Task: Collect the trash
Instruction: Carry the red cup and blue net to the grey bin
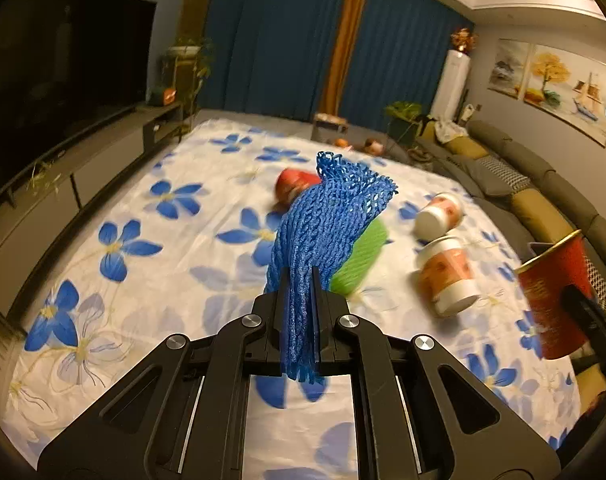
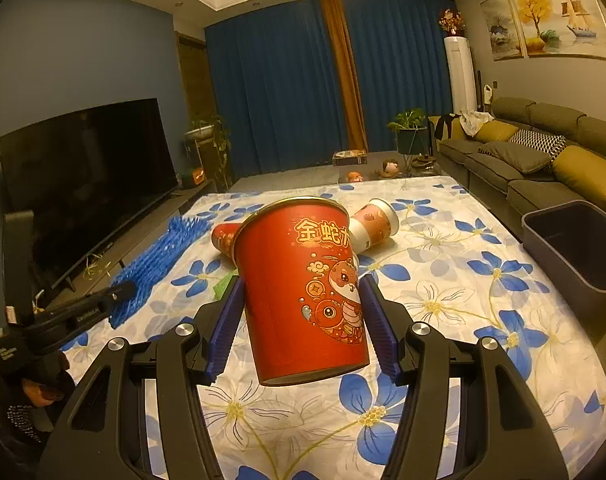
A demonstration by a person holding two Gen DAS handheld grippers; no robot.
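While the left gripper (image 1: 299,280) squeezed its jaws tight on a blue foam net sleeve (image 1: 327,220), the net hung up off the flowered cloth (image 1: 151,240). The right gripper (image 2: 299,316) held a big red paper tub (image 2: 299,292) between its blue pads (image 2: 223,332), tipped a little. Two paper cups (image 1: 443,256) lay on their sides on the cloth, near a green net (image 1: 363,256). A dark bin (image 2: 575,248) sat at the cloth's right edge.

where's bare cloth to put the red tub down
Bare cloth lies right under the red tub, out to the grey bin. Also left, towards the TV. Crowded: the middle, with paper cups and green net.
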